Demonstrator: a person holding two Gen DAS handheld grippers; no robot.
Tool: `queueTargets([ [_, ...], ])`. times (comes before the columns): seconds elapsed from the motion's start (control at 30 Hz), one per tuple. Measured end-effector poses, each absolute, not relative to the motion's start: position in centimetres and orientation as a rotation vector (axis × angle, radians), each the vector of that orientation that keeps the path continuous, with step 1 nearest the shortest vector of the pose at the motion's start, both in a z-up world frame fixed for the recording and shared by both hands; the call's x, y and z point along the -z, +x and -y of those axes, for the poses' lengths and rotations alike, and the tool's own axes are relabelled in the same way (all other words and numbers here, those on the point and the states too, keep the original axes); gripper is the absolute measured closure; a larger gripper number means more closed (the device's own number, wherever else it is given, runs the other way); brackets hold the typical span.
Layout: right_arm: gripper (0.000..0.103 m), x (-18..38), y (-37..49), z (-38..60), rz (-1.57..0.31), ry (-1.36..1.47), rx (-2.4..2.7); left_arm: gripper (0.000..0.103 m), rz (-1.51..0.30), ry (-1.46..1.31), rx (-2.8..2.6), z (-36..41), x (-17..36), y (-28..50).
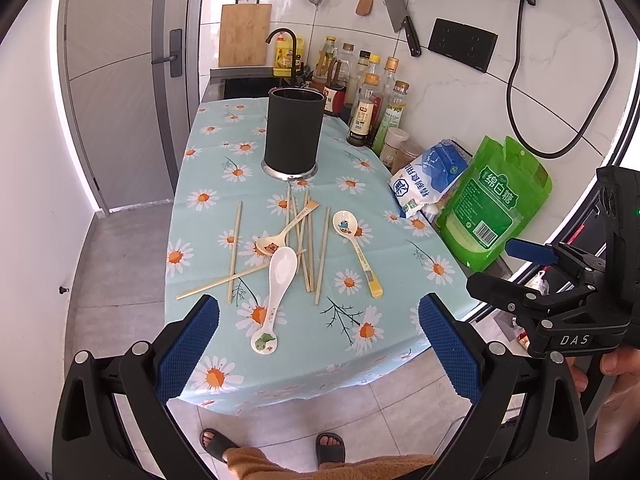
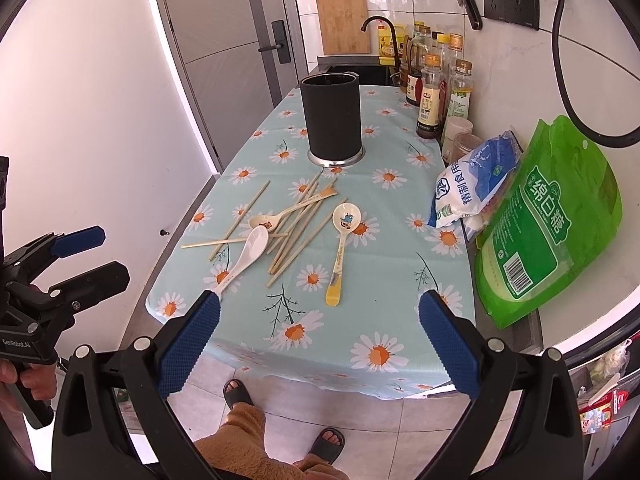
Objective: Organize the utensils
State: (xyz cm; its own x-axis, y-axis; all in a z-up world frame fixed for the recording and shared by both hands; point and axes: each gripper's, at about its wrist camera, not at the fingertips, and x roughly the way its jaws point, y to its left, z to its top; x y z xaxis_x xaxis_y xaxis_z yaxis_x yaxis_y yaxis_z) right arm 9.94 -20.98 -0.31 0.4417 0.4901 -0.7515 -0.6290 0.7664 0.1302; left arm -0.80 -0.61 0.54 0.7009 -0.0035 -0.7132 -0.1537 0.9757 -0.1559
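A tall black utensil holder (image 1: pixel 294 132) (image 2: pixel 331 118) stands upright at the far middle of the daisy tablecloth. In front of it lie several wooden chopsticks (image 1: pixel 310 240) (image 2: pixel 298 224), scattered and crossing. A white ceramic spoon (image 1: pixel 276 292) (image 2: pixel 244 256) lies among them. A small spoon with a bear print (image 1: pixel 280 236) (image 2: pixel 280 216) rests on the chopsticks. A yellow-handled spoon (image 1: pixel 356 248) (image 2: pixel 342 240) lies to the right. My left gripper (image 1: pixel 318 320) hangs open above the table's near edge. My right gripper (image 2: pixel 320 316) is open too, near that edge. Neither holds anything.
Sauce and oil bottles (image 1: pixel 368 108) (image 2: pixel 436 80) line the right wall. A white-blue salt bag (image 1: pixel 428 184) (image 2: pixel 468 192) and a green sugar bag (image 1: pixel 496 208) (image 2: pixel 552 224) lean there. A sink with a faucet (image 1: pixel 286 52) lies behind. A person's sandalled feet (image 2: pixel 280 420) stand below.
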Motion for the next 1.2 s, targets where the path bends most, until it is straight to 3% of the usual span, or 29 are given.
queueTargets([
  [1.2,0.004,0.1,11.0,21.7,-0.89,-0.186,-0.725,0.006,-0.803,-0.227,-0.124,1.3,-0.4,-0.6],
])
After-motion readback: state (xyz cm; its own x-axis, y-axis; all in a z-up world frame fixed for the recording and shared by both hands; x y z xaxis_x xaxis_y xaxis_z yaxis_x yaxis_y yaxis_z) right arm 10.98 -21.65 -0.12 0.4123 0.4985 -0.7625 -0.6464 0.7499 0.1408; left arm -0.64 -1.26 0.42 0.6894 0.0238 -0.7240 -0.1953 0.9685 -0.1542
